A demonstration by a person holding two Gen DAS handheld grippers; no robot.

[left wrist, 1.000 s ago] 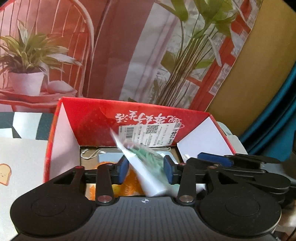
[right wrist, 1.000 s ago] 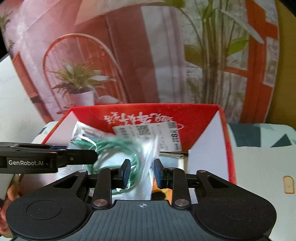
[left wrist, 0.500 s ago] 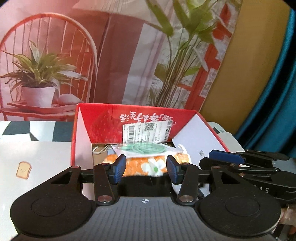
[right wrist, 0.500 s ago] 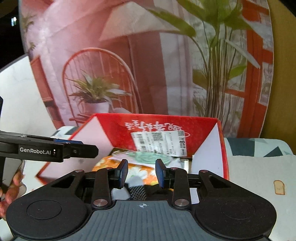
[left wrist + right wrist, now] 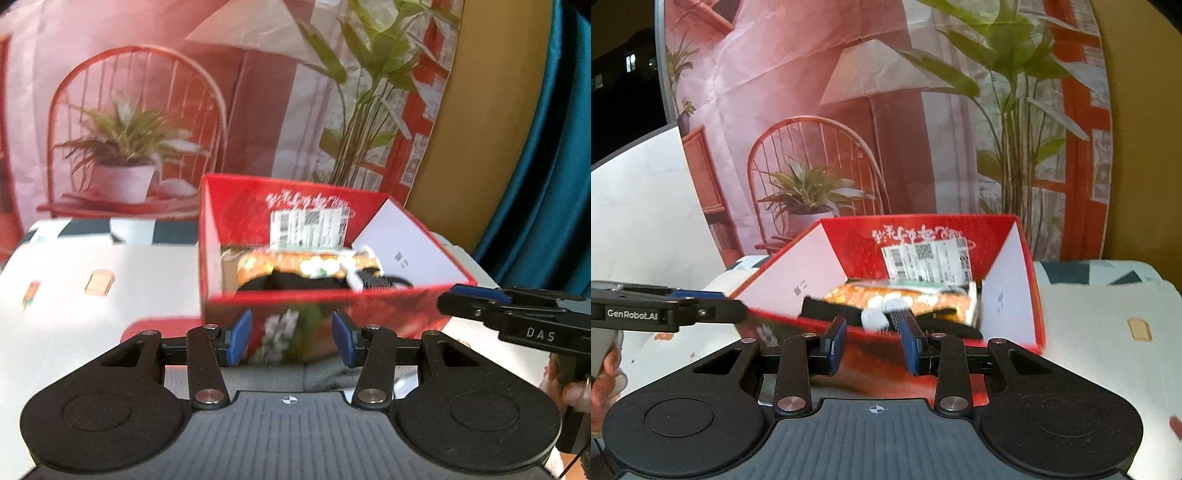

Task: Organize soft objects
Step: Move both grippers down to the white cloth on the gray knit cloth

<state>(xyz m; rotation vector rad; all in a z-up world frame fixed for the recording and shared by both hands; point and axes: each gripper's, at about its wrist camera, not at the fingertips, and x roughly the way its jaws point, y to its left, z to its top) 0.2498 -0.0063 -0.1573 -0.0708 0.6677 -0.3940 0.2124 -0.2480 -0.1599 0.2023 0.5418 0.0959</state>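
A red cardboard box (image 5: pixel 236 214) stands open on the table, its white shipping label on the far inner wall. Inside lie an orange floral cloth (image 5: pixel 295 264), a black soft item (image 5: pixel 295 282) and, on top at the back, a clear bag with a green cable (image 5: pixel 916 284). My left gripper (image 5: pixel 291 336) hovers in front of the box's near wall, open, nothing between its blue pads. My right gripper (image 5: pixel 873 341) is also short of the box (image 5: pixel 857 240), open by a narrow gap and empty. Each gripper shows at the edge of the other's view.
The box sits on a white tablecloth (image 5: pixel 110 266) printed with small toast pictures. Behind it hangs a backdrop (image 5: pixel 147 110) showing a chair and potted plants. A teal curtain (image 5: pixel 546 184) hangs at the right. A person's hand (image 5: pixel 605 369) holds the left gripper.
Both grippers let go of the clear bag with the green cable, which now lies in the box. Both have drawn back out of the box to its near side.
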